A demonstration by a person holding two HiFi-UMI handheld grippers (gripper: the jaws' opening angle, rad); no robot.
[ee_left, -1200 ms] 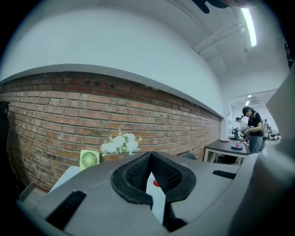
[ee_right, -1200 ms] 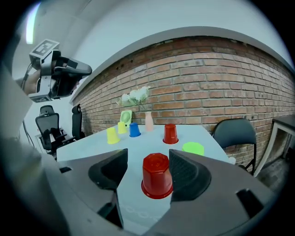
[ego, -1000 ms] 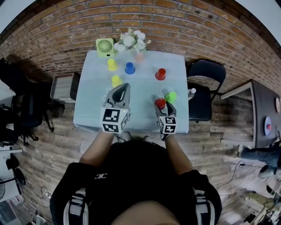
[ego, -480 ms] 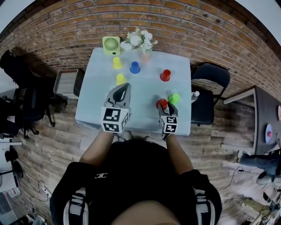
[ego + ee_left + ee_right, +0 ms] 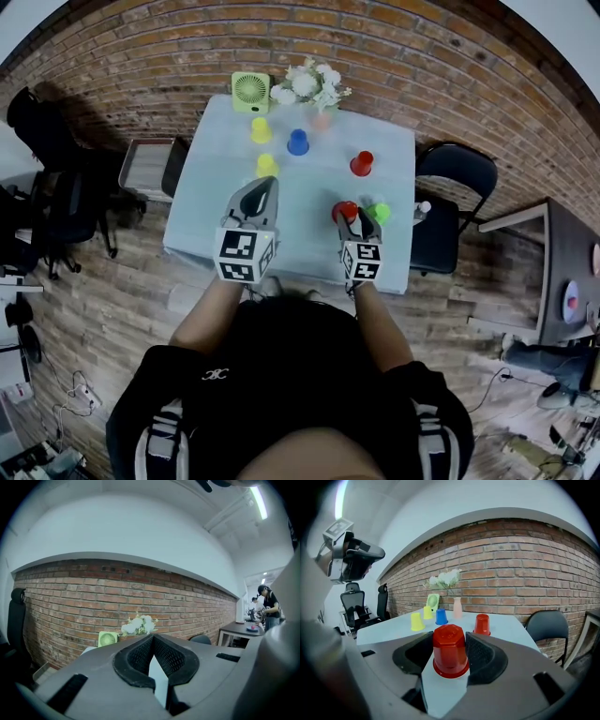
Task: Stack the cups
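One red cup point(image 5: 450, 651) in right claw point(image 5: 449, 643)

Six cups are in view: two red cups point(image 5: 362, 163), two yellow cups point(image 5: 267, 165), one blue cup point(image 5: 298, 142) and one green cup point(image 5: 379, 212). At the table's point(image 5: 211, 206) far edge stand one fan point(image 5: 250, 92) and one vase of flowers point(image 5: 321, 120).

brick wall point(image 5: 422, 47), plank floor point(image 5: 94, 309), black chair point(image 5: 459, 169)

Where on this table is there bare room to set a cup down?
Bare cloth lies between the near yellow cup and the standing red cup, and along the left side of the table. Crowded: back edge by the fan, around the green cup.
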